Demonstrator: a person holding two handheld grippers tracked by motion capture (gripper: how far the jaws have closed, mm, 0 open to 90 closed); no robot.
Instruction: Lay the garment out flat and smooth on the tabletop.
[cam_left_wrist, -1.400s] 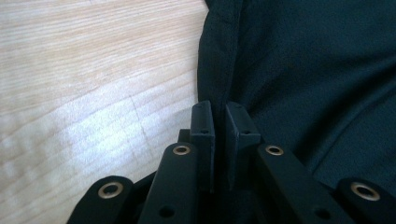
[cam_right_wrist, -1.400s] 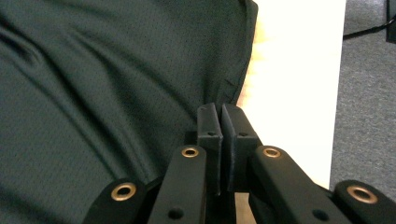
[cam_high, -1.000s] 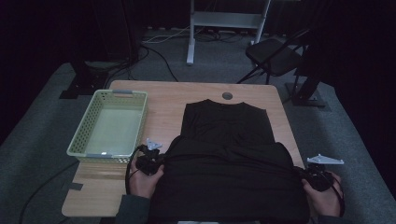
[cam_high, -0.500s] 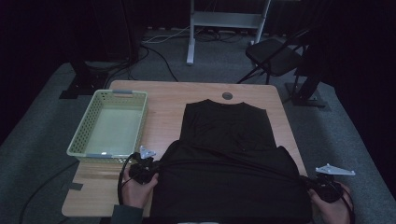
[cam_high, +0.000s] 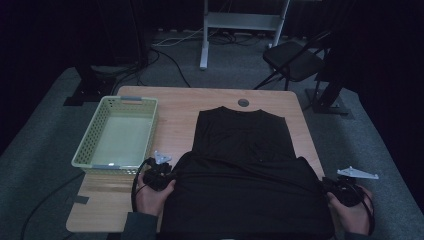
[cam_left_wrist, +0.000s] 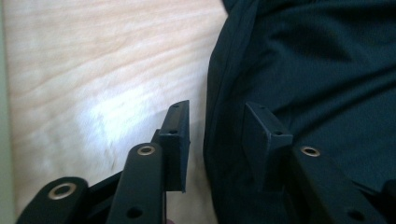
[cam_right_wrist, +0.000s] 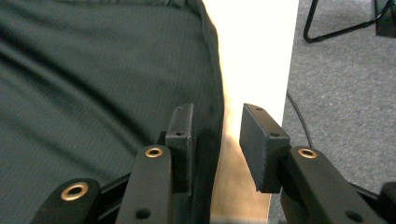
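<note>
A black garment lies flat on the wooden table, its near part folded up over the middle. My left gripper sits at the garment's left edge. In the left gripper view the jaws of this gripper have just been opening, and the hem of the garment lies loose in the gap. My right gripper is at the garment's right edge by the table's side. Its jaws have also just been opening, with the edge of the garment between them, unpressed.
A pale green mesh basket stands on the table's left half, just beyond my left hand. A small round grommet sits near the far edge. A dark chair and a white stand are on the grey floor behind.
Both hands have only shifted slightly at the garment's sides, dipping toward the near edge and coming back. The garment lies as before.
</note>
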